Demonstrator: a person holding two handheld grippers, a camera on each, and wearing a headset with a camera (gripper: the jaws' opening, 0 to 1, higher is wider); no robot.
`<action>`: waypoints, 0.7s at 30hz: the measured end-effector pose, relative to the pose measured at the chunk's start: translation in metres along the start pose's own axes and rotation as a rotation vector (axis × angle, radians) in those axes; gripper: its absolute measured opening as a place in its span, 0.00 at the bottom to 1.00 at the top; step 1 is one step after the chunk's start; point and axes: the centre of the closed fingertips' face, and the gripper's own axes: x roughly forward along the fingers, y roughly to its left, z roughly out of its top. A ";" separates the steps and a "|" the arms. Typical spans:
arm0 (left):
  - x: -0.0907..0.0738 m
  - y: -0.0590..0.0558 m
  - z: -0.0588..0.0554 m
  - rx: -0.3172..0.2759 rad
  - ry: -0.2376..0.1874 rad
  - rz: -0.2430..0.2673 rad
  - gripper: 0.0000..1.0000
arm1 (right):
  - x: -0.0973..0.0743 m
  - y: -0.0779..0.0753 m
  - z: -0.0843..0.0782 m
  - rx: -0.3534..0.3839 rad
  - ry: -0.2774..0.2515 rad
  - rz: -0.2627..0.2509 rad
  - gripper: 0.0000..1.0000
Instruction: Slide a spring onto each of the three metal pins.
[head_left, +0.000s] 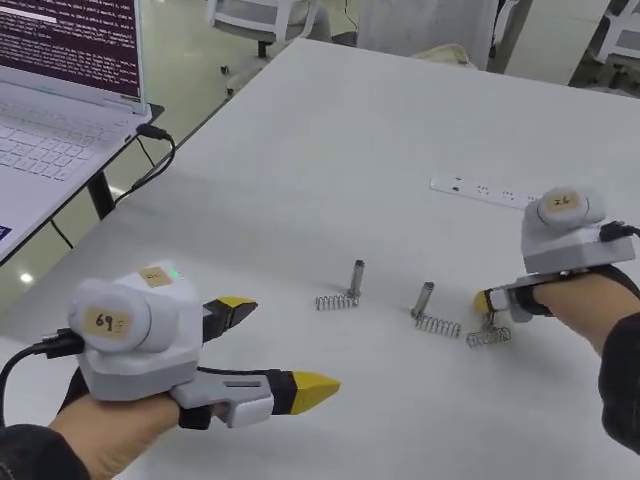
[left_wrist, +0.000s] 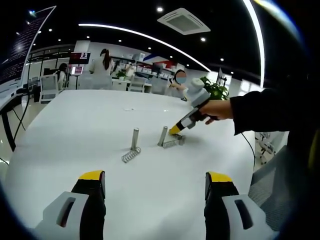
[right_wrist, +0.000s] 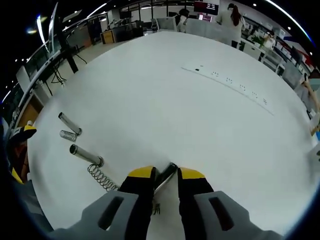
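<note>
Third pin (right_wrist: 166, 178): bottom centre of the right gripper view, clamped between the right gripper (right_wrist: 166, 173) jaws. Left pin (head_left: 356, 278) and middle pin (head_left: 423, 298): standing centre frame in the head view, a spring (head_left: 337, 301) lying at each base. Left gripper (head_left: 275, 345): lower left, jaws wide apart. White table (head_left: 330, 170).

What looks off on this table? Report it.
Nothing damaged. Two pins stand bare, springs lying loose at their feet; the third pin sits askew in the right gripper.
</note>
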 end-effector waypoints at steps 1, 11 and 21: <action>0.000 0.000 0.000 0.000 0.000 0.000 0.79 | 0.000 -0.001 0.000 -0.002 0.002 0.000 0.15; 0.000 -0.001 0.000 -0.001 0.003 -0.003 0.78 | 0.002 -0.003 0.001 -0.014 0.033 -0.010 0.13; 0.001 -0.001 0.000 -0.002 0.005 -0.005 0.78 | 0.001 -0.002 -0.001 -0.104 0.052 -0.011 0.11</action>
